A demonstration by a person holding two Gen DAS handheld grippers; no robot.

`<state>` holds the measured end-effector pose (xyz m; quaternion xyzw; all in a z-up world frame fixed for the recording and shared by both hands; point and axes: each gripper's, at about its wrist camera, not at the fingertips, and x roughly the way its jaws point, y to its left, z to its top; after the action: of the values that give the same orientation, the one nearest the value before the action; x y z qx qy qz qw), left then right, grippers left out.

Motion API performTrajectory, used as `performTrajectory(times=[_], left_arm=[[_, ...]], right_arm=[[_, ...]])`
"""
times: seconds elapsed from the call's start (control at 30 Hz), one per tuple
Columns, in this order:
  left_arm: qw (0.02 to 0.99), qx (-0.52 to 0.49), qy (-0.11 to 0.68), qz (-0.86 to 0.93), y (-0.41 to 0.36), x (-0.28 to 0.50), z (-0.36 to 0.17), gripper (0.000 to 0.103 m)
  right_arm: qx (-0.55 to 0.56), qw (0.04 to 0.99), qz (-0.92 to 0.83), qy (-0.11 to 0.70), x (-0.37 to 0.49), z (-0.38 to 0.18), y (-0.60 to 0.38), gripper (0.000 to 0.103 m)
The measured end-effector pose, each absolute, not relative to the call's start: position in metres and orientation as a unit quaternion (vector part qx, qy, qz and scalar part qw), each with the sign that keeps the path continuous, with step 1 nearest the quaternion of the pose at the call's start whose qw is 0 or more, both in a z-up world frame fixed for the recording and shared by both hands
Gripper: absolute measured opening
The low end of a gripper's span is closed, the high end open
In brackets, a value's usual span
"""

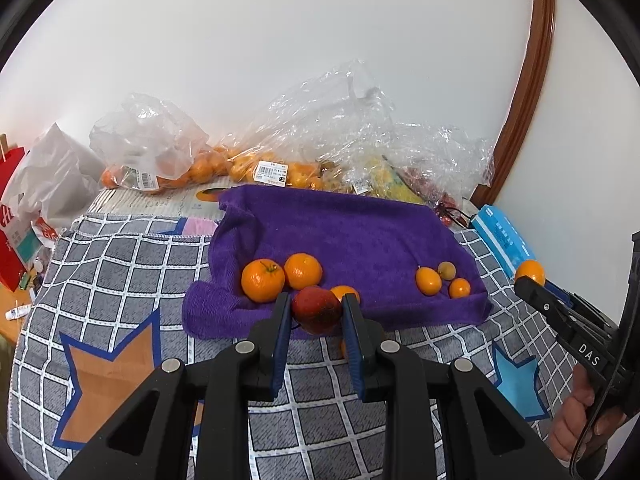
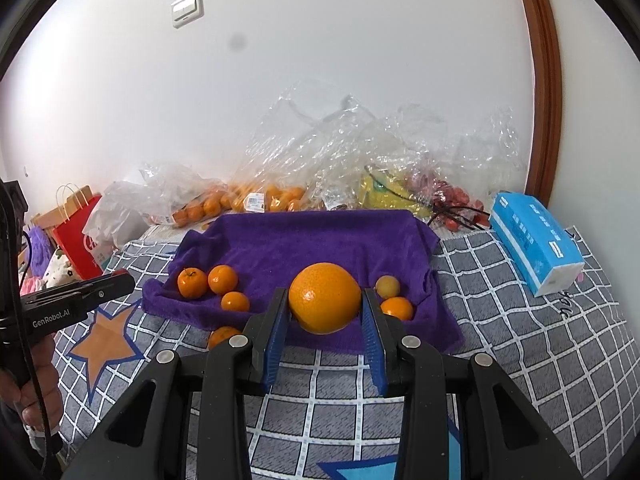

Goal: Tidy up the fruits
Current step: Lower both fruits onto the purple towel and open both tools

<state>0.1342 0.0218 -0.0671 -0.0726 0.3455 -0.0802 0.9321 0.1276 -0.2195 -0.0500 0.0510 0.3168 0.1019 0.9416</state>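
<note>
Fruit is held in both claws above the near edge of the purple towel (image 1: 344,236): the left gripper (image 1: 316,308) pinches a red apple (image 1: 316,309), and the right gripper (image 2: 325,300) pinches a big orange (image 2: 325,298). Three tangerines (image 2: 222,279) lie at the towel's left near corner, two small fruits (image 2: 396,307) toward its right near corner. Bags of fruit (image 1: 264,170) line the far edge of the checked cloth (image 2: 500,320), a blue tissue pack (image 2: 534,236) near its right edge.
</note>
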Motion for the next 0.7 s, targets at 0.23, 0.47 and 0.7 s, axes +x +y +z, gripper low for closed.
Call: performTrajectory(times=[0.23, 0.47, 0.7], left_arm=[[0.932, -0.07, 0.346, -0.082, 0.018, 0.149, -0.065, 0.024], [0.931, -0.069, 0.347, -0.084, 0.017, 0.163, -0.064, 0.024], [0.93, -0.075, 0.351, -0.081, 0.021, 0.181, -0.068, 0.024]], right_arm=[[0.051, 0.94, 0.107, 0.319, 0.142, -0.051, -0.215, 0.036], [0.046, 0.94, 0.11, 0.319, 0.158, -0.05, -0.209, 0.036], [0.044, 0.939, 0.114, 0.32, 0.177, -0.052, -0.204, 0.036]])
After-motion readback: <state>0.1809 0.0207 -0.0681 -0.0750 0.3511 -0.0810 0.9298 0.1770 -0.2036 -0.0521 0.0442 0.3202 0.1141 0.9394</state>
